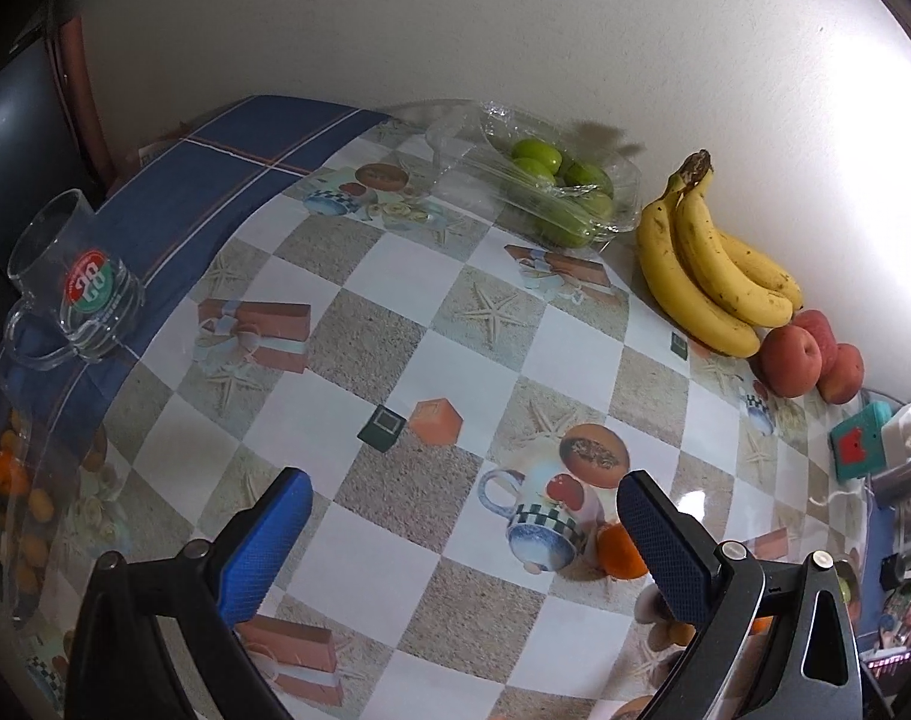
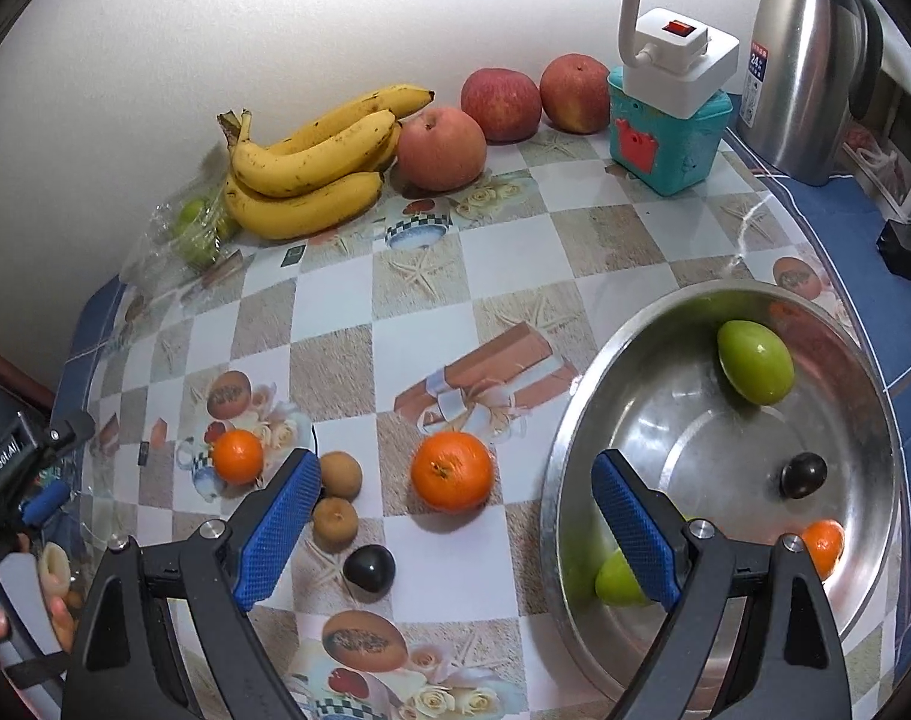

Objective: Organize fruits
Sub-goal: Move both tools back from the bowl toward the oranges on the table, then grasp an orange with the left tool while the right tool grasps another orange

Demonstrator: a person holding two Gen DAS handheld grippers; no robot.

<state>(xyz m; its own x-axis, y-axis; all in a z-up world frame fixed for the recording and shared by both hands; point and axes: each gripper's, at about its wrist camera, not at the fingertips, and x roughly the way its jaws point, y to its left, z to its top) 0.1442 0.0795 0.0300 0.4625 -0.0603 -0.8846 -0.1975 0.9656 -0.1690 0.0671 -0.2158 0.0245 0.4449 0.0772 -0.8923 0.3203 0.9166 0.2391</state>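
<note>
Surface: table [image 2: 335,354] under glossy checkered oilcloth, beige and white squares printed with starfish, cups, gift boxes; blue plaid cloth [image 1: 215,180] beneath, showing at edges. White wall behind.

Fruit along wall, right wrist view top: bananas [image 2: 311,162], three apples [image 2: 440,147], wrapped tray of green fruit [image 2: 197,228].

Steel bowl [image 2: 575,420], lower right: green fruit [image 2: 755,360], dark plum [image 2: 803,475], small orange [image 2: 824,546].

Loose at centre: orange [image 2: 451,471], two brown fruits [image 2: 338,495], possibly longans.

Right gripper [image 2: 455,534]: jaws wide, empty. Left gripper [image 1: 461,534]: jaws wide, empty.

Glass mug [image 1: 77,282], left wrist view, left.
</note>
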